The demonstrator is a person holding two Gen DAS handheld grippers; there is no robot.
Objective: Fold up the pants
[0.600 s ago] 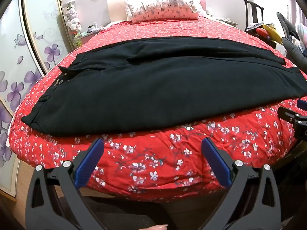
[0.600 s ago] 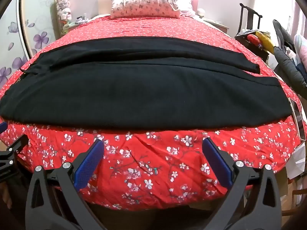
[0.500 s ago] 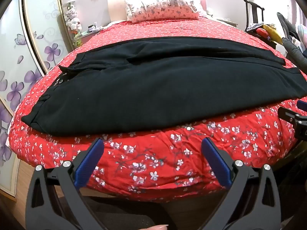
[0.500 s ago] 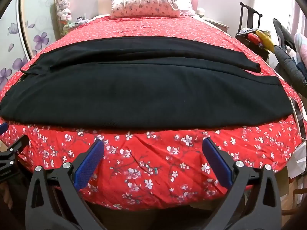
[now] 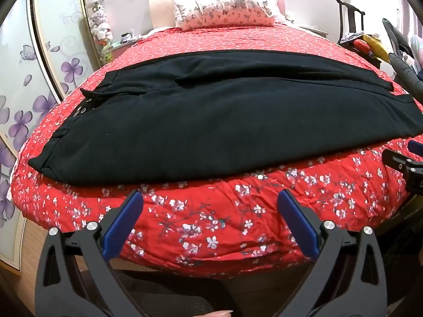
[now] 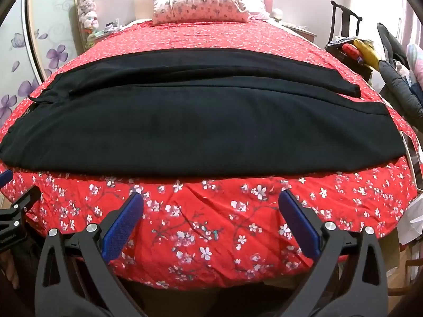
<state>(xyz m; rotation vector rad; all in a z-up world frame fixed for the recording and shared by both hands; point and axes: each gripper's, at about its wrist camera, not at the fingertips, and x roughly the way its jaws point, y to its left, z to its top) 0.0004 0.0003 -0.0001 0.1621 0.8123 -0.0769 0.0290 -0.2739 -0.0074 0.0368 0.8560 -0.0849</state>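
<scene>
Black pants lie flat across the red floral bed, waistband at the left, leg ends at the right; they also show in the right wrist view. One leg lies over the other, its far edge offset. My left gripper is open and empty, held off the bed's near edge below the pants' left half. My right gripper is open and empty, below the pants' right half. Each gripper shows at the edge of the other's view.
The red floral bedspread hangs over the near edge. A pillow lies at the head. A wardrobe with purple flowers stands at the left. A chair with clothes stands at the right. A phone lies on the bed's right edge.
Both views have shifted very slightly nearer to the bed. The pants have not moved and both grippers stay open.
</scene>
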